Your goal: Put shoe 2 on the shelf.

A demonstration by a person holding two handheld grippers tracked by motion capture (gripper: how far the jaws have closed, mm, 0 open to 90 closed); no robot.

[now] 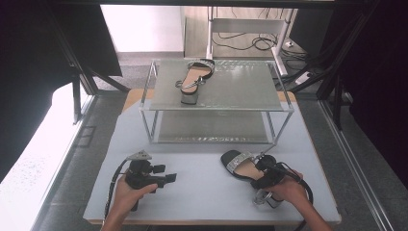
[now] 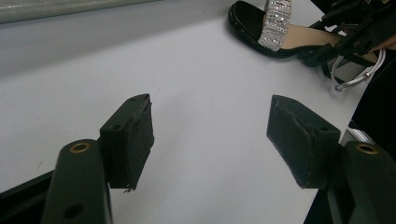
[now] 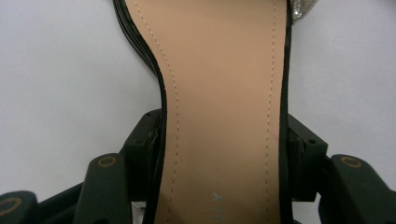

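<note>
Writing: faint grey letters printed on the tan insole of the sandal [image 3: 224,102], at the heel end in the right gripper view; too small to read.
Sandal: black, with a glittering toe strap, lying on the counter [image 1: 202,168] at front right, toe toward the shelf rack [image 1: 216,98].
Right gripper [image 1: 263,166]: jaws set either side of the sandal's narrow waist, pads against its black edges, clamped on it. Right hand wraps the body from behind, low over the heel.
Left gripper [image 2: 210,140]: jaws wide apart, bare counter between them; held level at front left, pointing right toward the sandal.
Second sandal [image 1: 194,79]: on the rack's top shelf, left of centre.
</note>
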